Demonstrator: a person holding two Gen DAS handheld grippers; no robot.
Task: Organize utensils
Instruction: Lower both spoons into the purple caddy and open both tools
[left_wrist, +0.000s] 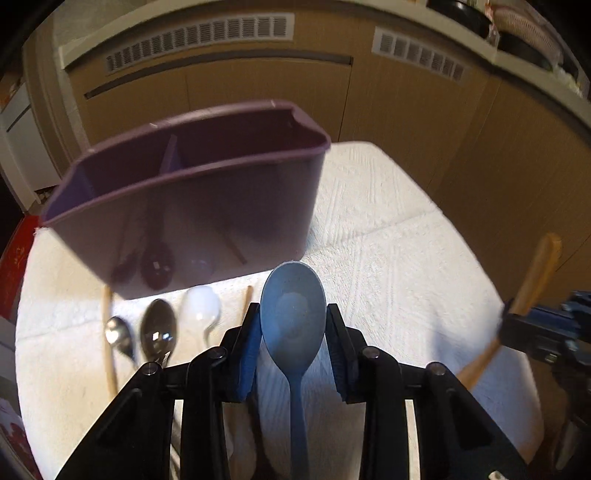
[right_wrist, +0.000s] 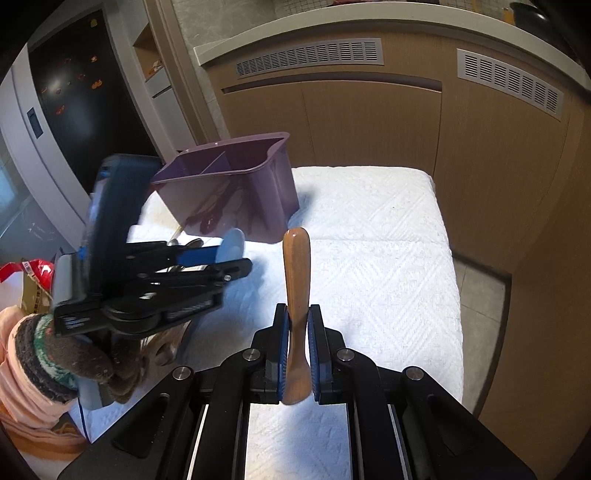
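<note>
left gripper (left_wrist: 293, 325) clamps a blue spoon (left_wrist: 293, 325) by the bowl, just before the purple caddy (left_wrist: 192, 206); right gripper (right_wrist: 298, 332) is clenched on a wooden handle (right_wrist: 296, 280), upright. best to lift each over the rim, then ease it down handle first — one per side of the divider. both compartments look empty; metal spoons (left_wrist: 157, 330) and a white one lie on the towelled surface (left_wrist: 388, 258)

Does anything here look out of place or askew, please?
Nothing looks spilled or broken. The purple caddy stands upright and empty on the white towel. Two metal spoons and a white spoon lie loose in front of it, unsorted. Each gripper holds one utensil.
</note>
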